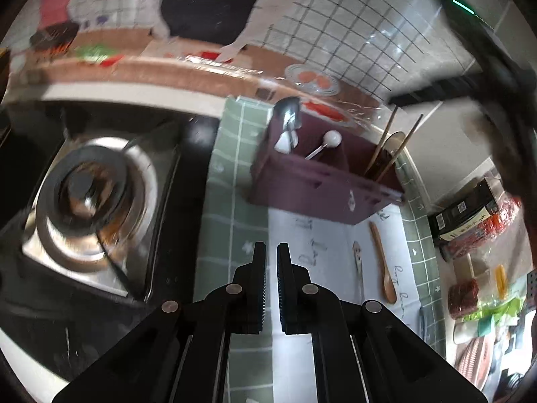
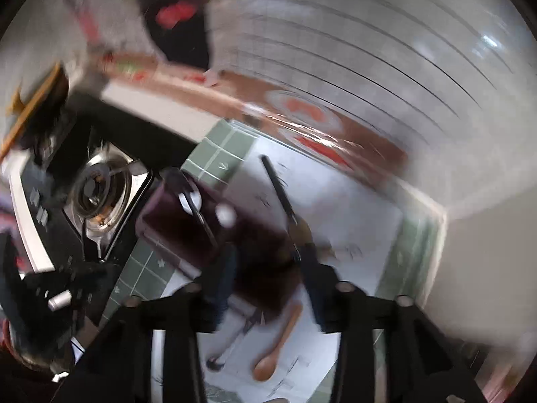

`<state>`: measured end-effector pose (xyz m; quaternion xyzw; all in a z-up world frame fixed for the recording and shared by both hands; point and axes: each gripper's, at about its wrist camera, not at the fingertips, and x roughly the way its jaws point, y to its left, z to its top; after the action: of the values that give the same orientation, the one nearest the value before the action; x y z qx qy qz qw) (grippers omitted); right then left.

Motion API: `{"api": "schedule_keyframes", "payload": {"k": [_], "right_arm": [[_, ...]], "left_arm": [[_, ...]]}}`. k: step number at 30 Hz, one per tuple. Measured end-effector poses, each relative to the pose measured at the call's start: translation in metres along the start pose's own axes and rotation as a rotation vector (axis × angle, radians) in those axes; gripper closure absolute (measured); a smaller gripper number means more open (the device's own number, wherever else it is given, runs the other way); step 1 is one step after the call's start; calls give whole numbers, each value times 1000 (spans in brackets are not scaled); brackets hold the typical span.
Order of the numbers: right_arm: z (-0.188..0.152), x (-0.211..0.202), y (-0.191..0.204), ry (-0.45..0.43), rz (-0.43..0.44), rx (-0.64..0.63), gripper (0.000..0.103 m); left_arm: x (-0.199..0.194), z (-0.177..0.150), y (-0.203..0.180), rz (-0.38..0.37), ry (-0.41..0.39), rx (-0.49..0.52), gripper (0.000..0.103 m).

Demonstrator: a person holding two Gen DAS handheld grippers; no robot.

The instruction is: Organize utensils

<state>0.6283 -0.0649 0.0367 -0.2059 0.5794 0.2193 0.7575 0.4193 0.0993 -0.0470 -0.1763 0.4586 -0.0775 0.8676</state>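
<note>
Green tiled counter (image 1: 231, 181) with a white sheet (image 1: 322, 245) on it, stove burner (image 1: 84, 198) off to one side, checked wall tiles behind. On the sheet sits a dark purple caddy (image 1: 322, 181) that already holds stuff: I count two chopsticks (image 1: 386, 141) standing in one end slot, a white-ball-ended utensil (image 1: 327, 142) in the middle, and a metal spoon (image 1: 288, 114) with something white at the other end. Loose on the sheet, just beside the caddy, are one wooden spoon (image 1: 382, 262) and one slotted utensil (image 1: 358, 262), so two pieces left to sort by my count. Left gripper (image 1: 272, 262) hovers over the sheet with its jaws pretty much together and nothing between them. Right gripper (image 2: 265, 288) is over the caddy pointing steeply down, jaws apart and empty as far as I can see, though that view is really smeared. There's also a dark stick-like thing (image 2: 278, 184) in it lying across the sheet, can't tell what it is. What could go wrong: the right hand looks mid-swing close above the caddy, so it could clip the chopsticks or tip the whole thing. And the wooden spoon lies flat on paper, so a sloppy pinch could just skid it or crumple the sheet instead of lifting it.
</note>
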Motion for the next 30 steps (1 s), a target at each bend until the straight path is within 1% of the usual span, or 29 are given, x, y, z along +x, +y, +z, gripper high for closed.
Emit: {"api": "schedule_keyframes", "payload": {"k": [2, 3, 4, 6, 7, 8, 10, 11, 12, 13, 14, 17, 20, 21, 23, 25, 27, 30], "right_arm": [[42, 35, 8, 78, 4, -34, 64], [55, 51, 7, 113, -5, -33, 64], [70, 74, 4, 166, -20, -27, 64], [85, 113, -2, 269, -51, -43, 65], [90, 131, -5, 311, -82, -58, 64], [93, 145, -6, 347, -106, -84, 64], [96, 170, -4, 415, -121, -104, 65], [96, 178, -2, 436, -116, -114, 68], [97, 186, 1, 459, -114, -127, 77], [98, 191, 3, 476, -105, -140, 80], [98, 196, 7, 491, -94, -162, 81], [98, 209, 16, 527, -115, -255, 81], [96, 221, 19, 570, -91, -289, 81], [94, 223, 19, 574, -99, -297, 80], [92, 230, 16, 585, -117, -283, 77], [96, 229, 11, 584, -109, -260, 76], [98, 229, 6, 584, -97, -239, 73], [101, 223, -1, 566, -66, -222, 73]], "left_arm": [[-1, -7, 7, 7, 5, -24, 96], [-1, -10, 12, 12, 13, -35, 96], [-1, -12, 16, 17, 18, -44, 96], [-3, -14, 24, 27, 18, -57, 96], [-4, -15, 28, 31, 15, -63, 96], [-6, -15, 32, 36, 11, -71, 96], [-6, -13, 39, 38, 5, -91, 96], [-6, -12, 43, 39, -3, -106, 96], [-6, -12, 47, 38, -7, -120, 96], [-5, -13, 50, 37, -7, -132, 96], [-4, -14, 53, 39, -5, -138, 96], [-3, -15, 57, 57, 2, -143, 96], [0, -15, 63, 72, 10, -152, 96], [1, -15, 64, 77, 11, -158, 96], [3, -14, 67, 85, 15, -168, 96], [6, -12, 68, 86, 18, -178, 96], [8, -10, 67, 83, 22, -177, 96], [13, -11, 69, 78, 35, -184, 96]]}}
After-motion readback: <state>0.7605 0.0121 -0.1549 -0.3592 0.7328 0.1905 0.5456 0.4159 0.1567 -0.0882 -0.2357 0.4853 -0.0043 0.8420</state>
